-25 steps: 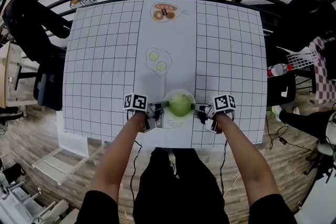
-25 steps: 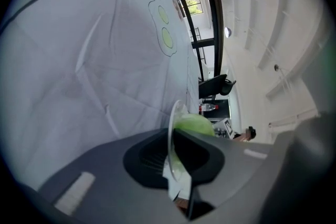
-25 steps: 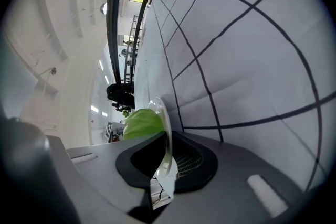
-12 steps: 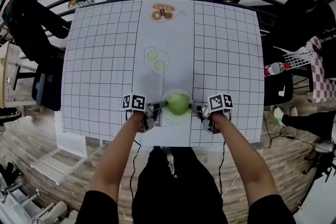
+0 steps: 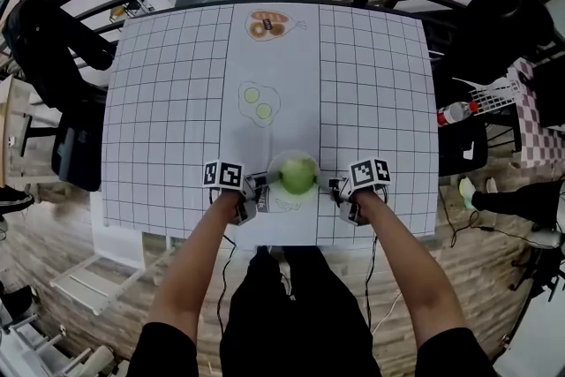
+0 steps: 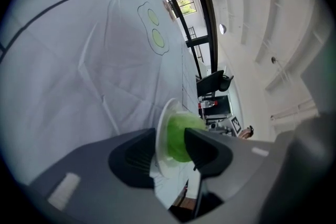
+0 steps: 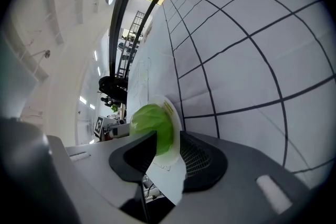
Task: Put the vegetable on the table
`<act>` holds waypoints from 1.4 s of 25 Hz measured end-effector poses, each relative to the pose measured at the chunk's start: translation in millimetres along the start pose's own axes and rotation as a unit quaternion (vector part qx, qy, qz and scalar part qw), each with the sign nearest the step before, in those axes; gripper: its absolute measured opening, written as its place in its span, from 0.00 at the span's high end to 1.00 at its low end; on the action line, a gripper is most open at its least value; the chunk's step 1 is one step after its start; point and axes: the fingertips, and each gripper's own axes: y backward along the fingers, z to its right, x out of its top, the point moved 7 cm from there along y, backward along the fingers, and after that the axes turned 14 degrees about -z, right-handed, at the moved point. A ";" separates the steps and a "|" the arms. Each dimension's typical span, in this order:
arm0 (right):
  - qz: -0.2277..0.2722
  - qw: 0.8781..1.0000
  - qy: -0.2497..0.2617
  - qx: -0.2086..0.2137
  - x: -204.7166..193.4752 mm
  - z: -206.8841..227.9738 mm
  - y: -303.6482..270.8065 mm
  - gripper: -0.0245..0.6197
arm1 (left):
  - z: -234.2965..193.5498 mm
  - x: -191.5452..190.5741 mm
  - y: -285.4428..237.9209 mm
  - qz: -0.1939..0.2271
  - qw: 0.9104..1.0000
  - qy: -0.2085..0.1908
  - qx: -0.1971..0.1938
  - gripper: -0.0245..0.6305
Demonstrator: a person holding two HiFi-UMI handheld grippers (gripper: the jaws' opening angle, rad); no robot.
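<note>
A round green vegetable (image 5: 297, 176) sits on a small white plate (image 5: 275, 165) resting on the table near its front edge. My left gripper (image 5: 259, 188) is at the plate's left rim and my right gripper (image 5: 336, 186) at its right rim. In the left gripper view the plate's rim (image 6: 159, 128) stands between the jaws of the left gripper (image 6: 170, 150), with the vegetable (image 6: 178, 136) just beyond. The right gripper (image 7: 168, 152) likewise straddles the rim (image 7: 176, 115) beside the vegetable (image 7: 152, 123). Both pairs of jaws have just been opening and stand off the rim.
The table (image 5: 168, 101) wears a white cloth with a black grid. Printed on its plain middle strip are an outline with two green slices (image 5: 260, 104) and a picture at the far end (image 5: 269, 26). Black chairs and railings surround the table. A bottle (image 5: 455, 112) stands at the right.
The plate with the vegetable and both grippers keep the same spot near the table's front edge. Only the head view has shifted slightly.
</note>
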 end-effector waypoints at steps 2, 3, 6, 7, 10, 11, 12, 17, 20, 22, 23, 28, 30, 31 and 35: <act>-0.001 1.000 0.003 0.000 -2.7 -0.8 0.4 0.75 | 2.3 -0.8 0.2 -0.006 1.000 -0.008 0.003 0.68; 0.000 1.000 0.004 0.000 -3.7 -1.3 0.5 0.75 | 3.3 -1.0 0.8 -0.007 1.000 -0.011 0.003 0.66; 0.004 1.000 0.001 0.006 -7.1 -4.1 -1.2 0.75 | 2.8 -3.4 6.3 0.003 1.000 -0.008 -0.007 0.61; 0.005 1.000 0.000 0.010 -9.3 -6.0 -2.5 0.75 | 1.1 -6.0 9.7 0.007 1.000 -0.003 -0.010 0.59; 0.007 1.000 0.009 0.008 -11.0 -14.1 -3.2 0.75 | -2.7 -11.1 22.9 0.017 1.000 -0.001 -0.005 0.58; 0.008 1.000 0.015 0.004 -10.6 -16.8 -2.0 0.75 | -2.6 -12.3 26.9 0.020 1.000 -0.003 -0.004 0.58; 0.010 1.000 0.021 0.001 -10.9 -19.4 -0.7 0.74 | -2.0 -14.3 30.4 0.022 1.000 -0.005 -0.005 0.57; 0.033 0.999 0.031 0.024 -26.0 -43.6 5.0 0.74 | 13.7 -32.2 45.6 0.034 0.999 -0.024 -0.021 0.57; 0.039 0.997 0.055 0.023 -38.2 -62.8 5.7 0.74 | 28.1 -48.5 54.2 0.039 0.998 -0.039 -0.038 0.58; 0.047 0.997 0.064 0.022 -49.8 -74.9 4.8 0.74 | 36.0 -64.2 58.3 0.036 0.997 -0.050 -0.044 0.60; 0.054 0.996 0.063 0.023 -57.5 -80.2 4.8 0.73 | 40.6 -72.6 60.0 0.035 0.997 -0.057 -0.045 0.60; 0.084 0.994 0.059 0.032 -98.6 -104.3 3.1 0.73 | 70.2 -105.5 73.3 0.059 0.993 -0.087 -0.055 0.66; 0.091 0.993 0.070 0.024 -113.3 -114.4 -0.8 0.73 | 80.1 -116.0 81.0 0.069 0.991 -0.099 -0.053 0.68; 0.097 0.992 0.074 0.018 -121.6 -118.8 -2.0 0.73 | 85.3 -122.4 84.8 0.075 0.990 -0.104 -0.051 0.70; 0.150 0.985 0.079 -0.020 -154.8 -130.6 2.9 0.81 | 117.3 -147.3 95.2 0.115 0.985 -0.099 -0.083 0.81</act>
